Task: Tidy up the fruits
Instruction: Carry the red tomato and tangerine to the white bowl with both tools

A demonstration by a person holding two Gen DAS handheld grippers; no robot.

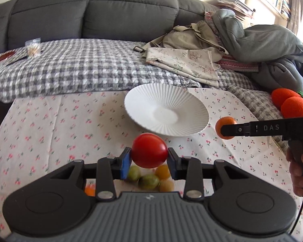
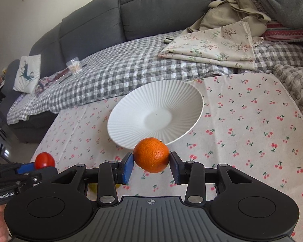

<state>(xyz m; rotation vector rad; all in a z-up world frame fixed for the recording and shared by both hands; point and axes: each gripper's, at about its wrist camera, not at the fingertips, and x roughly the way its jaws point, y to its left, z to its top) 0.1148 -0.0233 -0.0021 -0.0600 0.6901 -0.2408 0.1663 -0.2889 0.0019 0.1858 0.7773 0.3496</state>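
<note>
Left wrist view: left gripper (image 1: 149,157) is clamped on a red tomato (image 1: 149,150), blue pads (image 1: 126,162) pinching it at its widest girth, held clear above the cherry-print tablecloth (image 1: 50,133). Probably lifted for transfer to the white ribbed plate (image 1: 198,109), which sits just ahead and holds nothing yet.

Right gripper (image 2: 151,161) is closed on a mandarin (image 2: 151,154), same side-on pinch, also in the air, just short of the plate's near rim. Both fruits held level with fingers pointing at the plate, so I judge both drops come next; the two grippers converge on one target and could collide.

Count:
- 1 tomato, 1 mandarin, both gripped
- 4 small round fruits (image 1: 149,181) on the cloth below the left gripper, two greenish, two yellow-orange; can't tell the type
- 1 more orange piece (image 1: 89,190) half hidden behind the left finger linkage
- 1 plate

Two orange foam balls (image 1: 288,102) on the far right look like decor, not fruit.
</note>
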